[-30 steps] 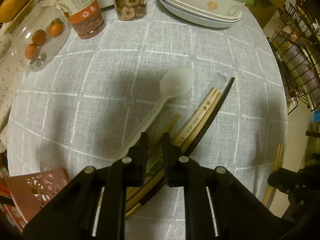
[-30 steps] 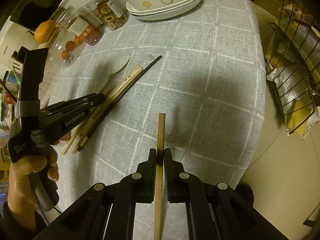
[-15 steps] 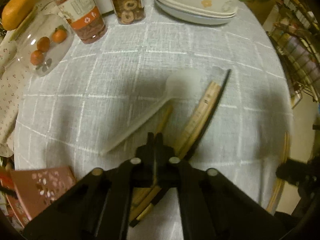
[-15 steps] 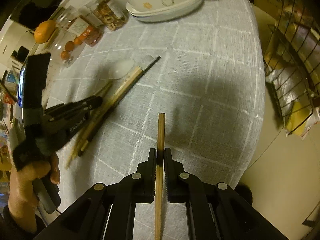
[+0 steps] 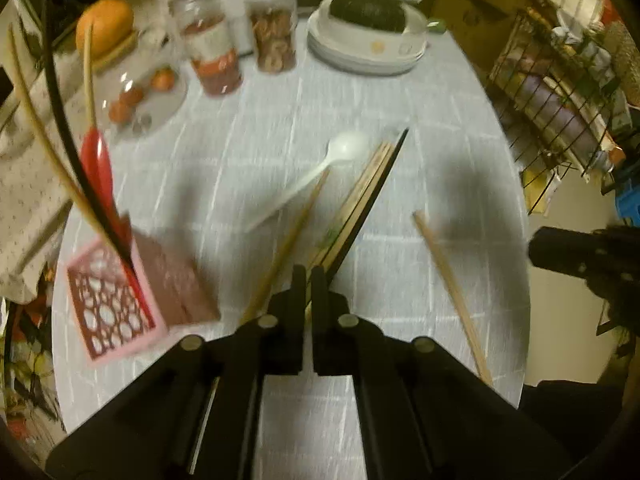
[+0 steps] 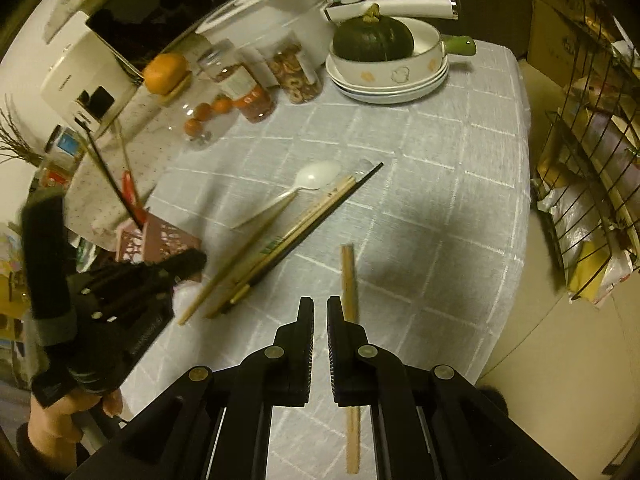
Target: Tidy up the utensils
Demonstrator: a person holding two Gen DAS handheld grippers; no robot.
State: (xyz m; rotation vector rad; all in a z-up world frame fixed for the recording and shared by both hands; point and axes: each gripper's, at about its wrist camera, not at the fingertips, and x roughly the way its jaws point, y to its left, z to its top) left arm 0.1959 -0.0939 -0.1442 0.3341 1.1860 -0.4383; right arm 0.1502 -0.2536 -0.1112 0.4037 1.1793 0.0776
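Round table under a grey linen-look tablecloth [image 6: 440,152] with a white grid, soft and a bit wrinkly. At its left edge sits the pink utensil holder [image 5: 112,304], a boxy thing with lacy cut-out walls. It already has a few thin sticks and something red-handled [image 5: 96,160] standing in it.

The loose stuff all lies flat on the cloth. In the middle there's a bundle of chopsticks [image 6: 312,216], pale bamboo plus one glossy black. A smooth white plastic spoon [image 6: 316,176] is just beside it. One lone bamboo chopstick [image 6: 349,272] is off toward the near edge, apart from the rest.

Looks like we're between picks. The left gripper [image 5: 309,284] has its jaws pressed together over the near end of the bundle, and I can't see it pinching anything. The right gripper [image 6: 319,316] is down to a narrow slit with nothing in it, and the lone chopstick lies just beside its right finger.

Next move, I'd guess: spread the jaws, drop onto one stick and pinch it. Then tip it upright into the holder. Thin round sticks roll, so the pinch needs to be centred.
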